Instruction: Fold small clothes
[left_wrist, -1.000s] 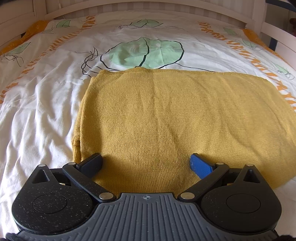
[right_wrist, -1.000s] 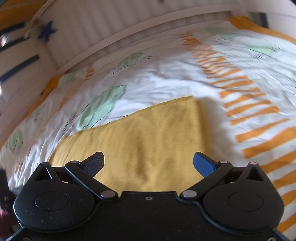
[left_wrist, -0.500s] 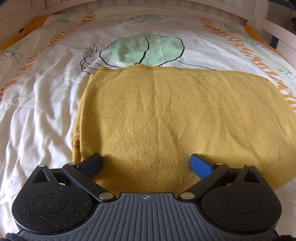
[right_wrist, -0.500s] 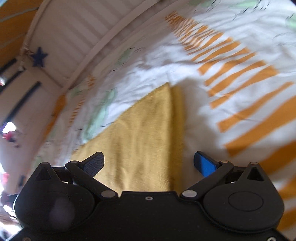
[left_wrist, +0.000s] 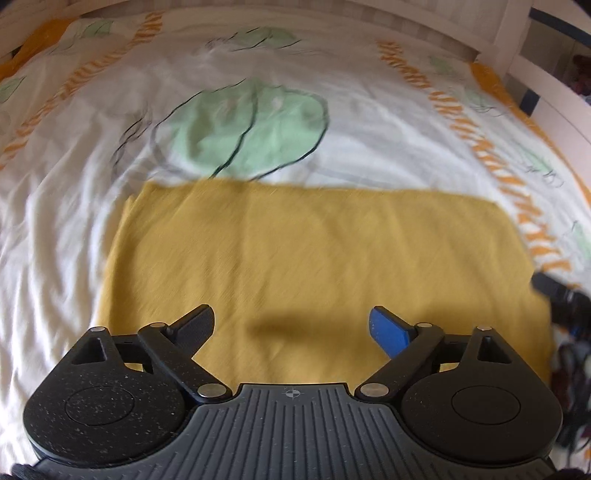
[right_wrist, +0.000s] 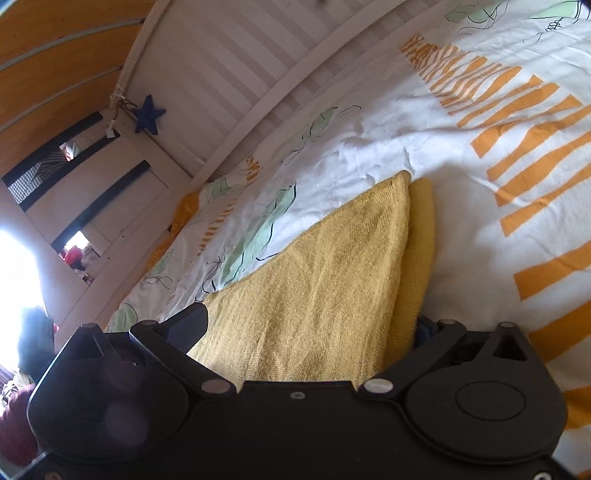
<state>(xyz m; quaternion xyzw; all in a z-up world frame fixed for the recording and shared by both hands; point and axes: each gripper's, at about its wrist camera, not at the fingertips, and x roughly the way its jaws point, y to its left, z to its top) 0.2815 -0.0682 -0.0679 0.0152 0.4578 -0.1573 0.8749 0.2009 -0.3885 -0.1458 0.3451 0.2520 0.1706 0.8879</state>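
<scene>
A mustard-yellow knit garment (left_wrist: 314, 258) lies folded in a wide rectangle on the bed. My left gripper (left_wrist: 291, 317) hovers above its near edge, casting a shadow on the cloth. Its jaws are closing a little, still wide apart, with nothing pressed between them. My right gripper (right_wrist: 310, 321) sits low at the garment's (right_wrist: 314, 295) right end, tilted. The layered edge of the cloth lies between its wide-apart fingers. The black finger (right_wrist: 188, 325) rests over the top layer, and the blue finger (right_wrist: 424, 328) is mostly hidden behind the lower fold.
The white bedspread (left_wrist: 240, 122) carries green leaf prints and orange stripes. A white bed rail (left_wrist: 517, 37) stands at the far right. A slatted white rail (right_wrist: 240, 74) with a blue star (right_wrist: 147, 114) runs along the far side.
The left gripper has risen and drawn back from the cloth, and its fingers have come slightly closer. The right gripper has sunk and rolled to the garment's right edge, which now lies between its fingers.
</scene>
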